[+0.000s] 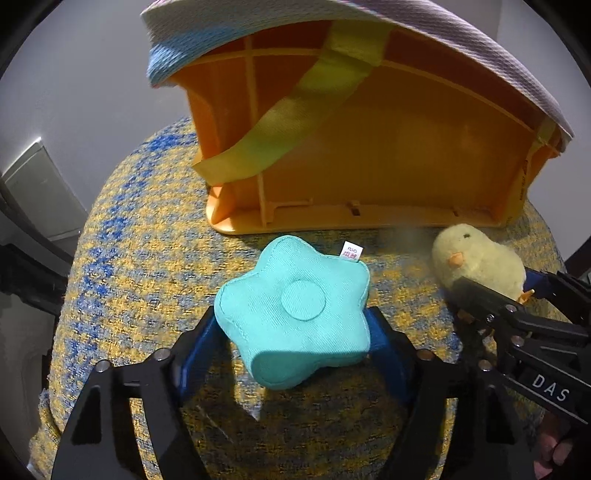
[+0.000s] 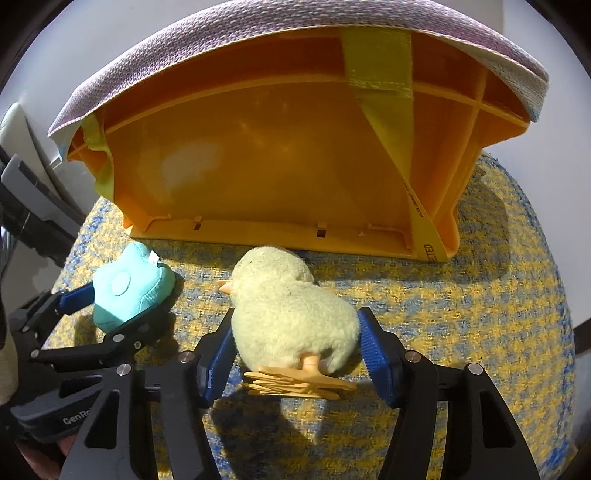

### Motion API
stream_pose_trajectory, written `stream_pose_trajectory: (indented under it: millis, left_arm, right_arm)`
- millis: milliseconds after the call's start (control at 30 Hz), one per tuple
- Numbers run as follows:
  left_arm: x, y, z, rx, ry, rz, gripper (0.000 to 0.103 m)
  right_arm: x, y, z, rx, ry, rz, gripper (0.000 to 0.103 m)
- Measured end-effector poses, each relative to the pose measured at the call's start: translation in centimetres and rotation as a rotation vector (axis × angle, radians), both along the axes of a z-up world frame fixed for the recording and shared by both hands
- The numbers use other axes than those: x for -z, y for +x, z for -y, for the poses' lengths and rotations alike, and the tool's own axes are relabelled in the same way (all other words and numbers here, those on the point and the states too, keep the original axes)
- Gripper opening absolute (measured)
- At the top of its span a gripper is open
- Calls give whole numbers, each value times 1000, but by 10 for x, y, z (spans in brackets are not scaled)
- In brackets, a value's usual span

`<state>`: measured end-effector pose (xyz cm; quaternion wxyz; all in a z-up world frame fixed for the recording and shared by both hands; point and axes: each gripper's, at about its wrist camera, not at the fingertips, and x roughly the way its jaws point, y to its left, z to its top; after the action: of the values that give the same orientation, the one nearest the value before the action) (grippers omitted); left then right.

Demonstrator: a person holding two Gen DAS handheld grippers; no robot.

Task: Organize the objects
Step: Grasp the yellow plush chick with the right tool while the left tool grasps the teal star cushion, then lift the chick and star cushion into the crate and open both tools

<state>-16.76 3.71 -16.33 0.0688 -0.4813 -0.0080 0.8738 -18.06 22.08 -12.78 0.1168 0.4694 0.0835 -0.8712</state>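
Observation:
A teal star-shaped cushion [image 1: 295, 317] sits between the blue pads of my left gripper [image 1: 295, 332], which is shut on it just above the woven cloth. It also shows in the right wrist view [image 2: 127, 291]. A pale yellow plush chick [image 2: 291, 317] with orange feet sits between the pads of my right gripper [image 2: 295, 350], which is shut on it. The chick also shows in the left wrist view [image 1: 476, 262], with the right gripper [image 1: 491, 295] around it. An orange plastic bin [image 1: 369, 147] lined with a woven bag stands just behind both toys.
A round seat covered in yellow and blue woven fabric [image 2: 480, 295] bears everything. A yellow strap [image 1: 280, 125] hangs down the bin's side. The bag's pale woven rim [image 2: 258, 33] folds over the bin's top. A grey wall lies behind.

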Motion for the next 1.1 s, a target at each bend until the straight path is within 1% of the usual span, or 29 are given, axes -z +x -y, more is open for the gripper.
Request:
stream_pose_trajectory:
  millis: [233,533,767,833,867,900,933,1000,1033,1067,1100]
  left_arm:
    - [-6,9,3,-24,-2,-7,72]
    - [-30,31,1,-31,-7,-49,72]
    - [-60,48,0,-31,-16,-95,72]
    - [-68,51,-1,-32,-15,-107,72]
    - [-73,42,4,-31,-15,-114,72]
    - [-78,45,5,-30,-16,-121,72]
    - [-87,39,-2,-29,-16,-126,72]
    - [-95,39,-5,-27,-16,-139,72]
    - [-99,39,-8,-28,-15,-144,72]
    - [-101,39,-8,-28,-13,-148,72]
    - [-113,35,-8,-27,-11,-152,72]
  right_arm:
    - [-8,5,-3,33,22,-21,62]
    - [-30,17,-7,63,38,-64,62]
    - [-59,29,-7,78,36,-119,62]
    - [-69,25,-20,82,30,-129,62]
    - [-75,23,-32,83,26,-138,62]
    - [-77,26,-15,85,24,-142,62]
    - [-86,29,-14,86,22,-148,62]
    - [-96,36,-13,89,17,-162,62]
    - [-96,30,-7,91,15,-166,62]
    - [-103,26,-6,93,10,-173,62]
    - [-108,28,-6,94,6,-179,62]
